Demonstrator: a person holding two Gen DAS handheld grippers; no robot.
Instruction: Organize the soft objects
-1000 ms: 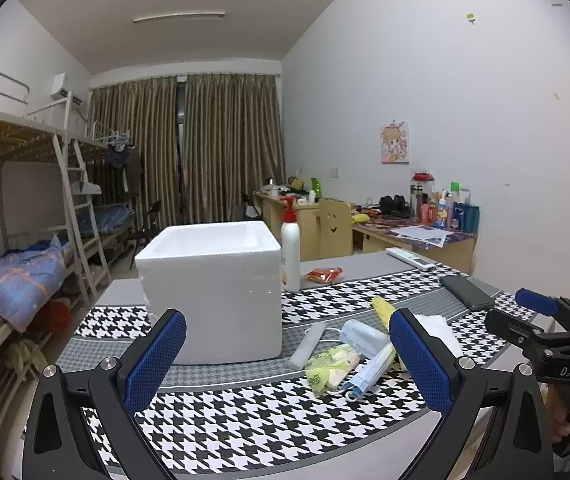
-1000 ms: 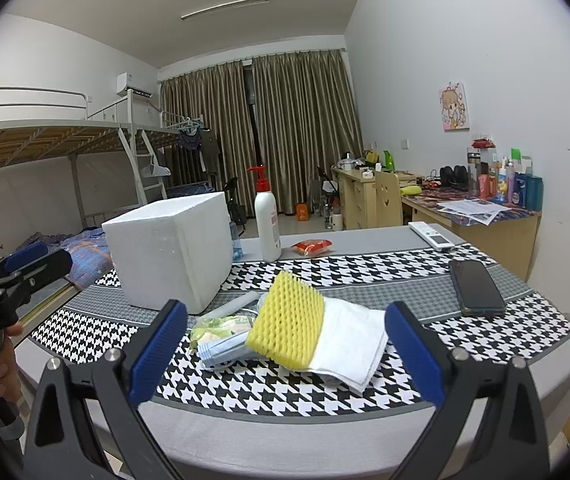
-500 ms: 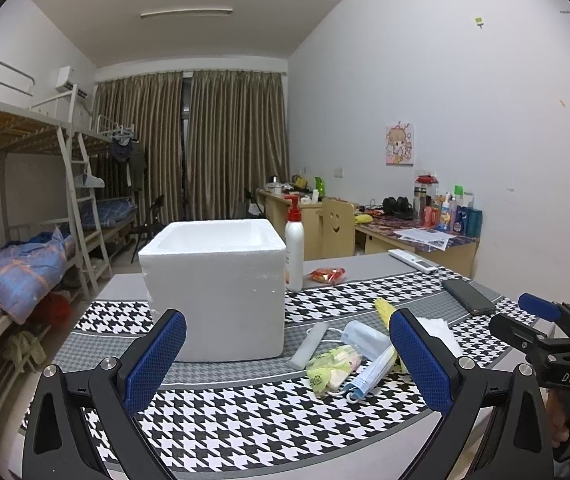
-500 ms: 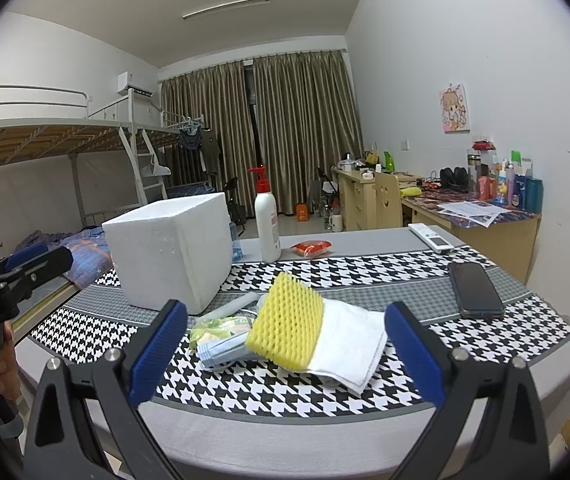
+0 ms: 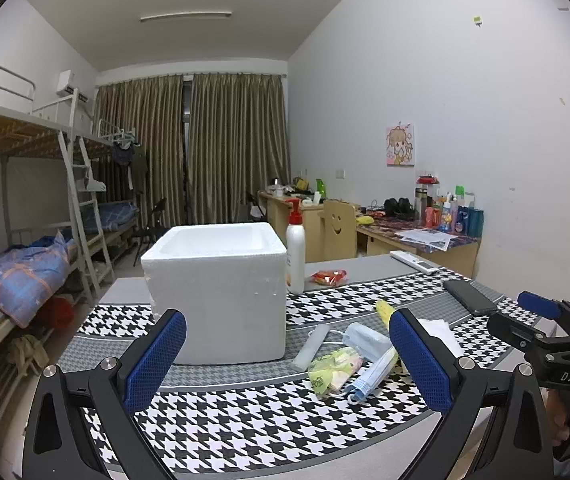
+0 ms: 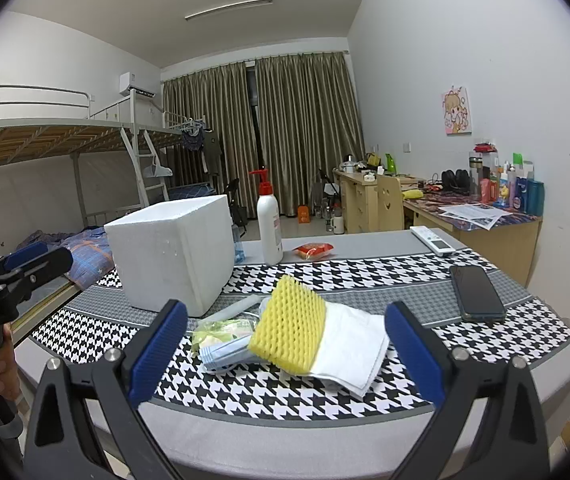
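A black-and-white houndstooth cloth (image 6: pixel 285 396) with grey bands covers the table. On it: white foam box (image 6: pixel 173 256), yellow netted foam (image 6: pixel 289 330), white tissue (image 6: pixel 355 350), black phone (image 6: pixel 477 294).

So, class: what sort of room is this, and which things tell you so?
Most likely a shared dormitory room: a metal bunk bed with a ladder, and study desks crowded with bottles and papers along the wall.
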